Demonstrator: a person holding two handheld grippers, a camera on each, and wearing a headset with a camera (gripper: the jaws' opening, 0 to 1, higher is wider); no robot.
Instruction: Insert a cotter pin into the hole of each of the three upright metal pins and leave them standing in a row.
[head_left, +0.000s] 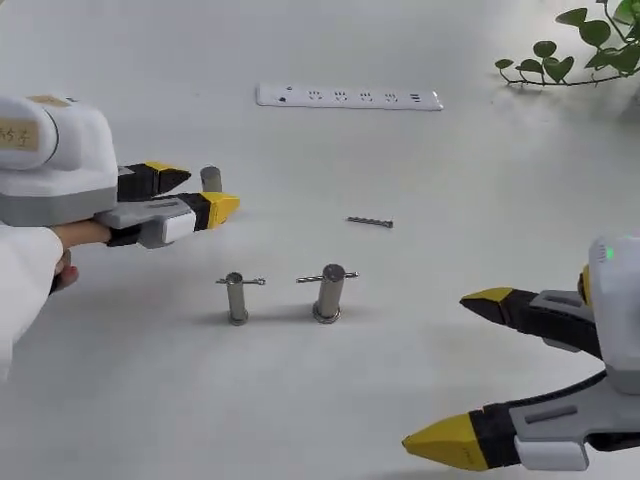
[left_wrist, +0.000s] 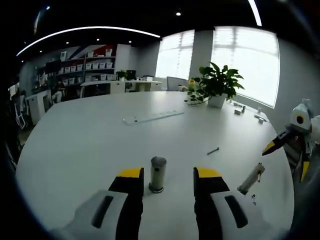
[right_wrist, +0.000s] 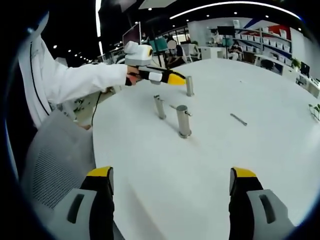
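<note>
**Mira:** Jaws first, please. How do they stand on the left gripper?

**Tomas:** They are open. In the left gripper view the two yellow tips stand on either side of the bare pin, with a gap on each side, so they do not touch it. This pin is upright on the white table.

**Mira:** And the hand that carries it?

**Tomas:** In the head view the left gripper comes in from the left edge, about level above the table, with its jaws pointing to the right. A hand holds it from behind, and a white sleeve is below it. In the right gripper view the arm is stretched out nearly straight toward the bare pin.

**Mira:** What about the right gripper?

**Tomas:** It is low at the near right of the head view, pointing left. Its jaws are spread wide and hold nothing. It is well apart from all the pins.

**Mira:** Where are the other parts?

**Tomas:** Two pins stand upright side by side on the near part of the table — a thin fitted pin and a thick fitted pin. Each has a cotter pin through the hole at its top. The bare pin is behind them, to the left. A loose cotter pin lies flat on the table, beyond the thick fitted pin and touching nothing.

**Mira:** Is anything else on the table?

**Tomas:** A power strip lies at the far side, and a plant is in the far right corner.
</note>
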